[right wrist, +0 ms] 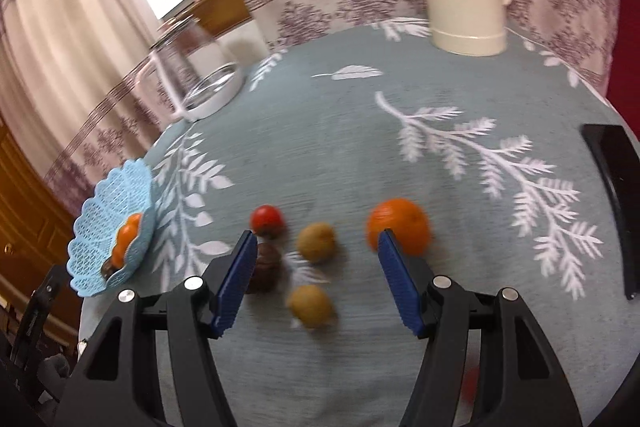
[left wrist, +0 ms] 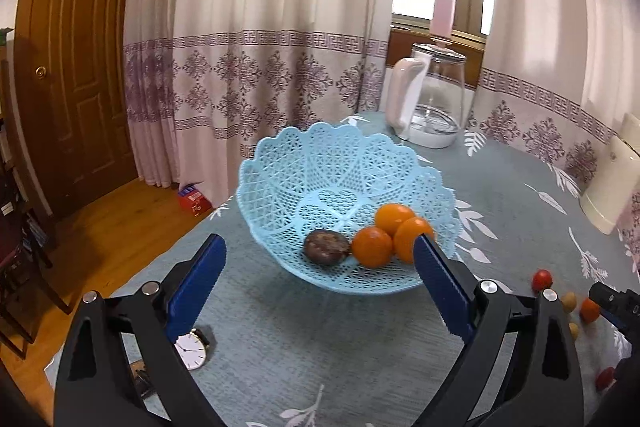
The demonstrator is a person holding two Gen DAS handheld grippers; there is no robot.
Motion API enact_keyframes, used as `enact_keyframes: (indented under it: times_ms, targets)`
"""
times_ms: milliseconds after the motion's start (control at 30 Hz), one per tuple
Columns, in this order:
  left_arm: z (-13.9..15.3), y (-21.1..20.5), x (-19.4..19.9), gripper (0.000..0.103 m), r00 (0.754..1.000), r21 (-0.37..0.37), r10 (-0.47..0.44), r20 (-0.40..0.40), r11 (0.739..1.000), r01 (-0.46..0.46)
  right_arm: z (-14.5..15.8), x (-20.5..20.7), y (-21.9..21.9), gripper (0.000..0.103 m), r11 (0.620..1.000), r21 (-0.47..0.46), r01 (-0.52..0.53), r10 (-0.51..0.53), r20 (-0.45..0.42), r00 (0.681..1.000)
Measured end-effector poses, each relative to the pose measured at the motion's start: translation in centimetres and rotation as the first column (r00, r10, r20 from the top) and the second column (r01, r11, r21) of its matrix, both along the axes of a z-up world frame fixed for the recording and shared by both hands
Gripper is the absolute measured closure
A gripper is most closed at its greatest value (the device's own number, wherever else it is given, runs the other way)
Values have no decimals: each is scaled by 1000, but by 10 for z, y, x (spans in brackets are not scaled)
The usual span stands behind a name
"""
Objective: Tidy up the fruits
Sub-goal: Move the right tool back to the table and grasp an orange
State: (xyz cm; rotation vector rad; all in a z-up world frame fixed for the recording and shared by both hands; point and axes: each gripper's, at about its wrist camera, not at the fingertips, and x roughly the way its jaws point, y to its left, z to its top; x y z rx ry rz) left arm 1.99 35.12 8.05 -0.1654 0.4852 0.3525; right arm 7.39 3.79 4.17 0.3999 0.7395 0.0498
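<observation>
Orange fruit: one mandarin [right wrist: 400, 225] lies loose on the tablecloth [right wrist: 360, 131] at one o'clock of my right gripper [right wrist: 316, 283], jaws wide, empty. It could roll if nudged. My left gripper [left wrist: 320, 283], equally open, empty, faces the blue basket [left wrist: 344, 167] near the table's nine o'clock edge; a bump might tip it.

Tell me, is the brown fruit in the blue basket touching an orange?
Touching. In the left wrist view, the brown fruit sits right against the nearest orange inside the blue basket, with no gap between them.
</observation>
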Motion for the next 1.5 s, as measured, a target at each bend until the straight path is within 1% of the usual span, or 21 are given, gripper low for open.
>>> enact_keyframes:
  times_ms: [200,267,400,633,867,1000,1200,1233,1267,1333,1500]
  targets:
    - [3,-13,-1,7,999,15,-32,2,999,32,-5,-2,-20,40,999,5,52,-52,-13,999]
    - [4,-17,-1,6,999,21,-45,3,999,45,-8,-1,-25,28,997,1,73,-73,-25,997]
    - [6,-27,-1,5,997,45,-76,2,996,76,-13,0,-32,28,995,-14,96,-97,-52,994]
    - [6,-42,2,5,992,72,-125,-19,989,126,-15,0,-38,28,996,-5,93,-93,-54,994]
    - [5,-58,2,4,981,114,-190,-43,974,194,-19,-1,-42,28,995,9,94,-94,-63,994]
    - [3,-67,3,4,974,128,-218,-58,966,224,-17,4,-39,28,997,-8,75,-75,-58,996]
    - [-1,-73,6,4,967,124,-240,-86,961,249,-12,15,-29,28,998,-57,33,-35,-44,998]
    - [-1,-73,6,4,967,127,-240,-87,960,250,-12,18,-27,30,997,-68,29,-33,-45,998]
    - [-1,-74,6,4,966,129,-241,-88,959,251,-12,19,-27,36,997,-72,28,-31,-48,998]
    - [-1,-75,6,4,966,132,-242,-90,958,253,-14,23,-24,41,996,-82,17,-22,-57,998]
    - [-3,-77,7,4,963,134,-250,-102,956,262,-18,30,-19,52,994,-113,-5,-3,-72,997]
